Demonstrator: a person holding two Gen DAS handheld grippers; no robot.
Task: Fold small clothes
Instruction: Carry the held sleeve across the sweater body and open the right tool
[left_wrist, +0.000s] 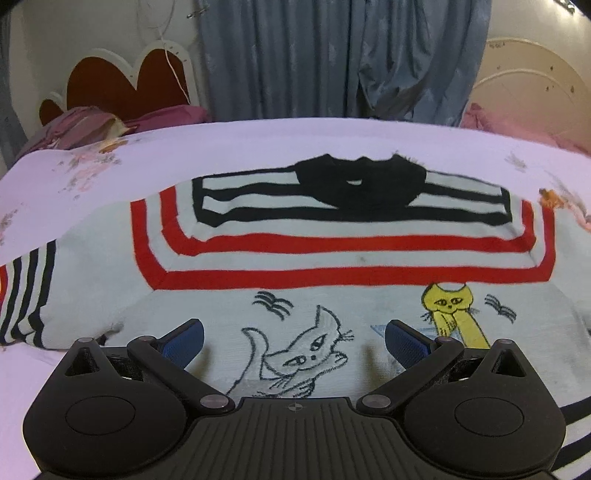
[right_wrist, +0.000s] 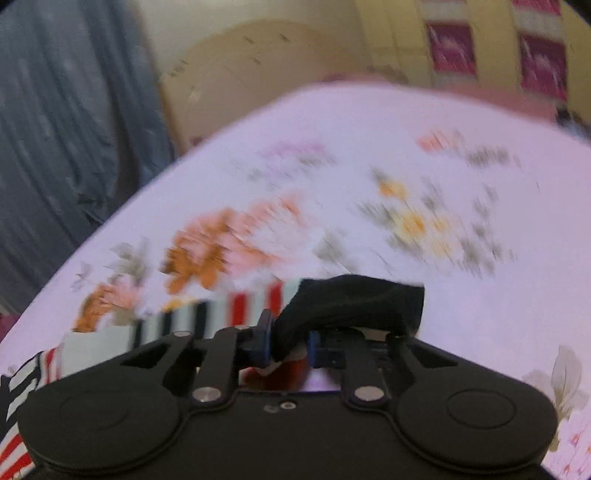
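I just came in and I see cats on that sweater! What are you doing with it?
Someone is folding a small sweater with cat pictures, spread flat on a flowery bedsheet. The left gripper is open and hovers over the white cat, holding nothing. The right gripper is shut on the sweater's black sleeve cuff. That view is blurry, so it is probably moving. No fold shows yet.

Sweater (left_wrist: 295, 266) soft matt knit cloth. Bedsheet (left_wrist: 258, 147) smooth printed fabric. Left gripper (left_wrist: 294, 341) matt black plastic, blue textured pads (left_wrist: 184, 341), metal pivot pins. Far curtain (left_wrist: 332, 55) slightly sheeny cloth.
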